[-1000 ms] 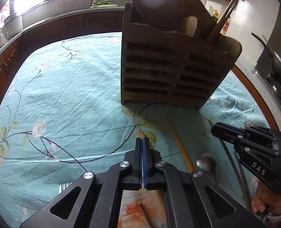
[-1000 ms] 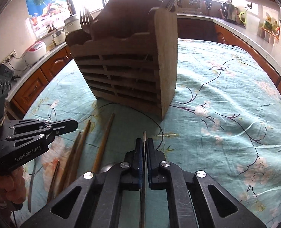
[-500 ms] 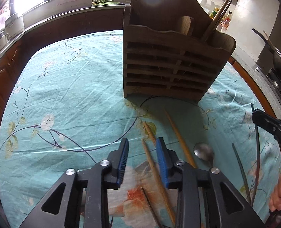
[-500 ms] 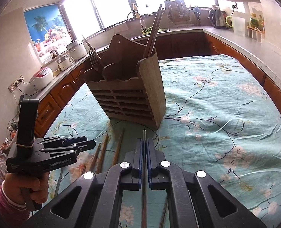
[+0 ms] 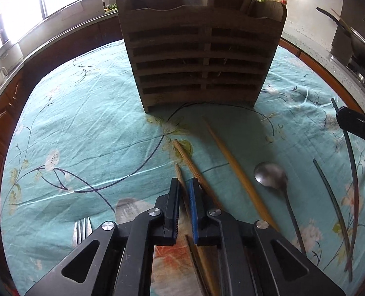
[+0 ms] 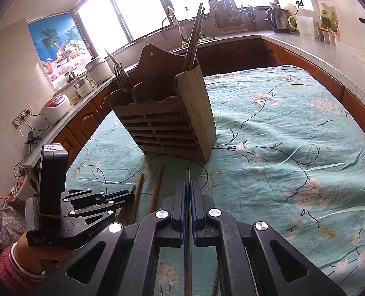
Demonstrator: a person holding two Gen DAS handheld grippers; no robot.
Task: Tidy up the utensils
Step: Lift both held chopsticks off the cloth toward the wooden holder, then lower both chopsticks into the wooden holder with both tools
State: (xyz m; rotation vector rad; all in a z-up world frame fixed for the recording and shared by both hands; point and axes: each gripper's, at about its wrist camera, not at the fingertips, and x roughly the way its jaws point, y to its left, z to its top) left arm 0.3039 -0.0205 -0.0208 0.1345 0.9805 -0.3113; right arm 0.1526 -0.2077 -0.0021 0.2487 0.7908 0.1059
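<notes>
A wooden slatted utensil holder (image 5: 202, 61) stands on the teal flowered tablecloth (image 5: 83, 128); it also shows in the right wrist view (image 6: 167, 125) with forks and chopsticks in it. My left gripper (image 5: 184, 187) is low over the cloth, its jaws narrowed around a wooden chopstick (image 5: 180, 175); whether the pads touch it I cannot tell. More wooden chopsticks (image 5: 234, 170), a metal spoon (image 5: 271, 177) and dark chopsticks (image 5: 330, 197) lie to its right. My right gripper (image 6: 187, 190) is shut on a thin dark chopstick (image 6: 187, 177) and held above the cloth.
A fork (image 5: 82, 229) lies at the left of my left gripper. Kitchen counters (image 6: 318, 46) with appliances and a sink ring the table. The tablecloth stretches wide to the right of the holder (image 6: 293, 135).
My left gripper opened from shut, dropped over the wooden chopsticks and narrowed around one. My right gripper rose and drew back from the holder, still holding its dark chopstick.
</notes>
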